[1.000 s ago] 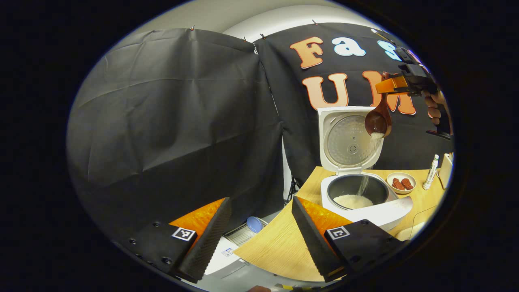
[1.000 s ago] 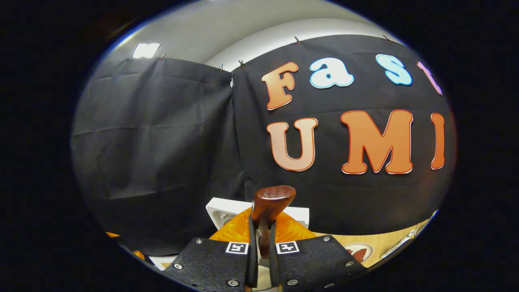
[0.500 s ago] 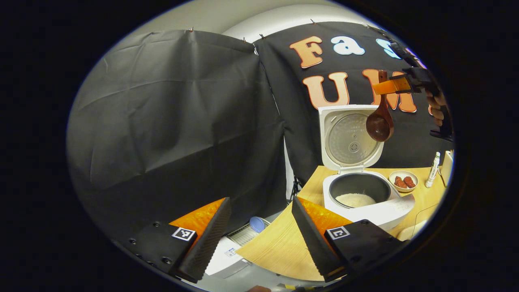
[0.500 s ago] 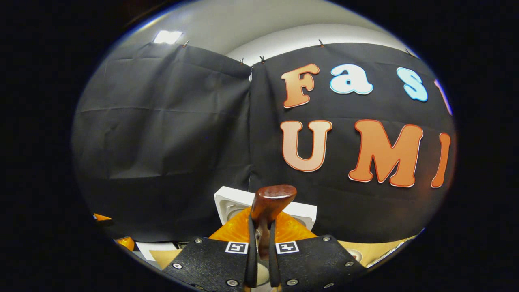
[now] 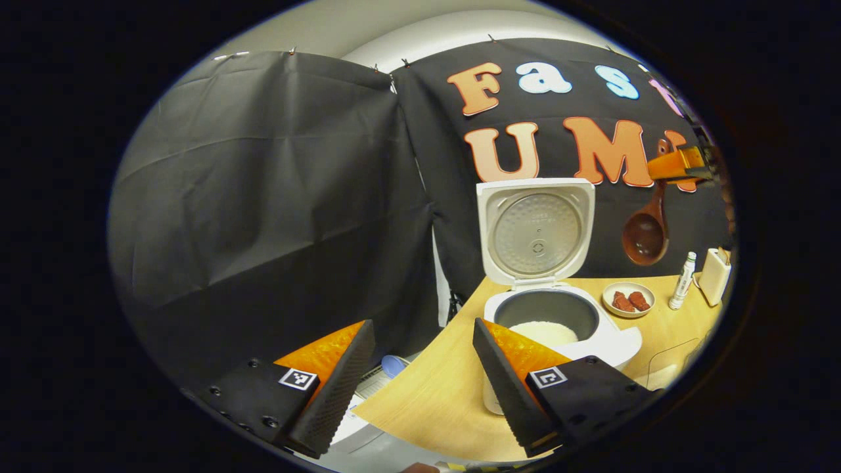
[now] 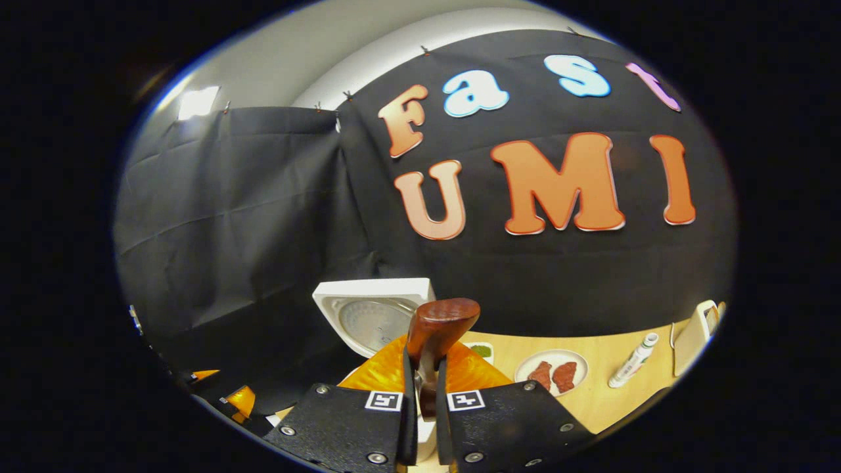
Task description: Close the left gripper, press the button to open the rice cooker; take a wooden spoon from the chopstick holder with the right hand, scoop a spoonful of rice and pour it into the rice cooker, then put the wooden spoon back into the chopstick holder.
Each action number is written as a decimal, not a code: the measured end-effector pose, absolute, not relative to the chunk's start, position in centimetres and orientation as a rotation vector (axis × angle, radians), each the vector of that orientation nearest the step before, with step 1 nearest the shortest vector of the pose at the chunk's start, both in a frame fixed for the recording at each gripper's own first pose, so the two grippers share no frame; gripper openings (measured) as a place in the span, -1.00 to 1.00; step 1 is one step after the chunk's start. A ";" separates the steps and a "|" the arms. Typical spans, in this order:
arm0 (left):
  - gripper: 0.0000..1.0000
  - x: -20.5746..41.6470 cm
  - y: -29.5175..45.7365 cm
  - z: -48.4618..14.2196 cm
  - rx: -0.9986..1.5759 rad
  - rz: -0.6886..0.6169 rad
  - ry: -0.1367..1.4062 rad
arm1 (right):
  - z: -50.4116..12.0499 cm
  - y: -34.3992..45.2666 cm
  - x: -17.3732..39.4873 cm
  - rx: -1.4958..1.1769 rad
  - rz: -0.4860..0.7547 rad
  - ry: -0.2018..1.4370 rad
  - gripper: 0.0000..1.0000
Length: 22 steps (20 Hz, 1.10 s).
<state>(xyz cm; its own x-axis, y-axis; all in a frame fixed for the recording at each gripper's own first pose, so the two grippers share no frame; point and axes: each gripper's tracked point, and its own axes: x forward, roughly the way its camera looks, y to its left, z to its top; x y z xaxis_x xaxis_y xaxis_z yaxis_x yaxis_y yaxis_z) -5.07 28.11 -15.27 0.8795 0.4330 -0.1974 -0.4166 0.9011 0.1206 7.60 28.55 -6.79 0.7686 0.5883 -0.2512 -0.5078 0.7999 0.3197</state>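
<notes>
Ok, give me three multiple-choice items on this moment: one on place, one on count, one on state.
1. Where does the wooden spoon hang?
A. over the rice cooker's pot
B. to the right of the open lid, above the table
C. in a holder

2. How many reddish pieces lie in the small dish?
A. two
B. four
C. none

3. How is the rice cooker?
A. lid shut
B. lid up, rice inside
C. lid up, pot empty

Key: B, left gripper view shows it beside the lid; A, two pieces; B, white rice shows in the pot.

rice (image 5: 543, 332) in rice cooker (image 5: 560, 314), plate (image 5: 628, 299) right
</notes>
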 end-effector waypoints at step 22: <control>1.00 2.2 12.3 -16.5 -0.044 0.229 0.339 | -28.8 -6.5 -4.7 0.517 -0.073 0.675 -0.77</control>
<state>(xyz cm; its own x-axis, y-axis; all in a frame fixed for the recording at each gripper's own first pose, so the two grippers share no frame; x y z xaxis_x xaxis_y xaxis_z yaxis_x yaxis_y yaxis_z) 2.24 12.26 -16.52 0.9173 0.2156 -0.3349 -0.2303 0.9731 -0.0041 -4.69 -6.48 -28.84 0.7830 0.0997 -0.6140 0.2285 0.8720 0.4330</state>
